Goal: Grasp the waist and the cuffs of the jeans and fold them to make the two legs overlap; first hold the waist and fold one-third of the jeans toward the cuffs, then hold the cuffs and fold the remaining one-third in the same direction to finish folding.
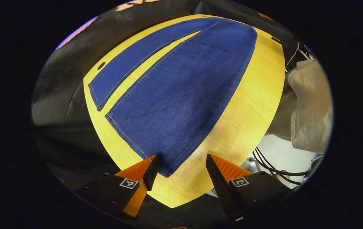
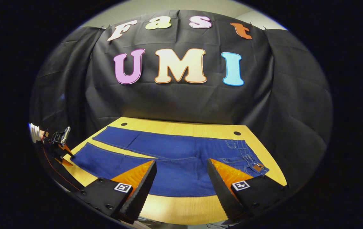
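Blue jeans [image 1: 181, 95] lie flat on the yellow wooden table [image 1: 254, 95], legs apart. In the left gripper view the near leg's cuff [image 1: 133, 140] ends just ahead of my left gripper [image 1: 183, 167], which is open, with the cuff's corner between its fingertips. In the right gripper view the jeans [image 2: 175, 149] stretch across, the waist [image 2: 248, 156] at the right. My right gripper [image 2: 181, 163] is open over the near leg's thigh by the table's [image 2: 181, 203] front edge. The left gripper [image 2: 59, 148] shows at the far left of that view, by the cuffs.
A person's pale sleeve [image 1: 308, 105] and some cables [image 1: 273, 168] lie off the table's right side in the left gripper view. Round holes [image 2: 237, 133] mark the table's back corners. The black cloth wall [image 2: 181, 101] rises behind the table.
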